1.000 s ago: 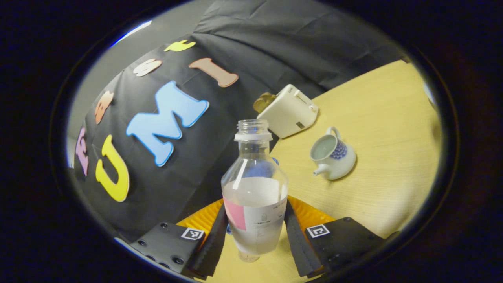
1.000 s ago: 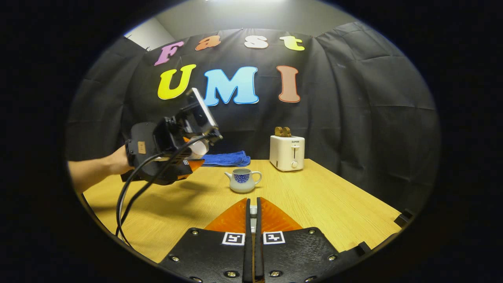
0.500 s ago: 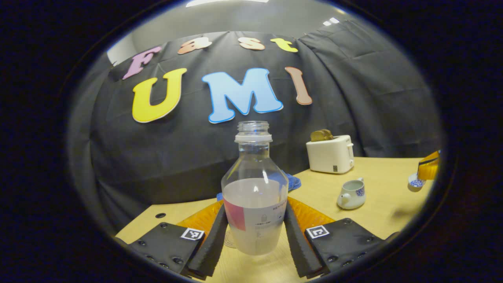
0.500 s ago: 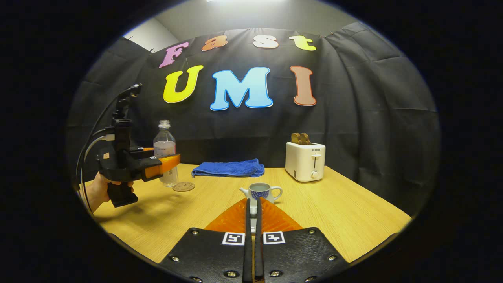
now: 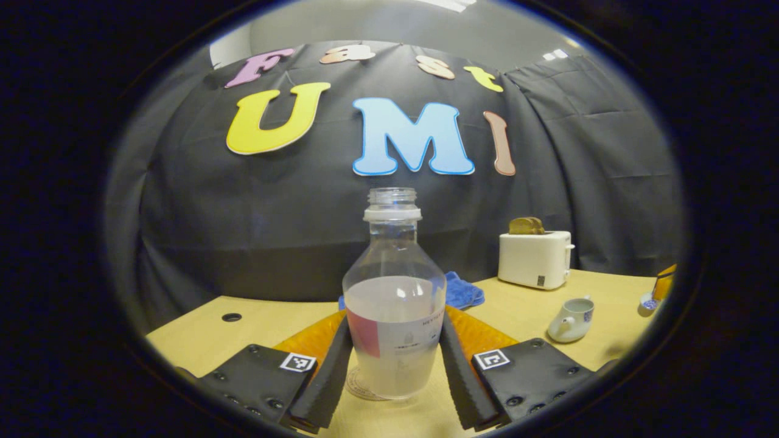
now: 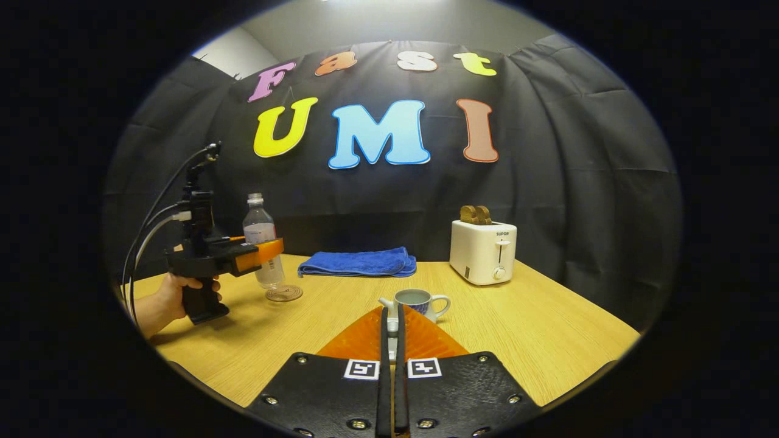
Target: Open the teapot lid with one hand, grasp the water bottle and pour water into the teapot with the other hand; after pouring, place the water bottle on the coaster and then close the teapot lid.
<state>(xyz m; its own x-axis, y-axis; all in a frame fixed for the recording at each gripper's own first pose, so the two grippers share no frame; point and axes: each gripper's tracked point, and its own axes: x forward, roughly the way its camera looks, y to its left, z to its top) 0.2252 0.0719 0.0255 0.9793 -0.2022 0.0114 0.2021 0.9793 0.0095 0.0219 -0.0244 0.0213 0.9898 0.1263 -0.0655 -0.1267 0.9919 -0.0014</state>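
Bottle (image 5: 394,304) is sitting right between the left gripper (image 5: 394,365)'s fingers, both pressed onto the labelled lower body, and its base looks to be on the coaster (image 5: 359,388) peeking out underneath, or just about touching it, can't quite call it. No cap on it and it's about half full, so it's got some weight low down but thin clear plastic walls that'll dent if squeezed hard, and any tilt would slosh water out the neck. Holding it low on the label band seems like the sensible spot, the shoulder above tapers and would slip.

Right gripper (image 6: 392,331) looks squeezed nearly closed with something small pinched at its tips. I'd guess that's the teapot lid by its knob, but it's too hidden to be sure. Teapot (image 6: 416,302) sits on the desk (image 6: 535,340) just ahead of those tips, open on top. It's glazed ceramic, so slick and chippy, and the lid wants setting down gently. Off past it, ahead and to the right of that gripper, there's a toaster (image 6: 484,250), and a blue towel (image 6: 359,263) ahead to the left
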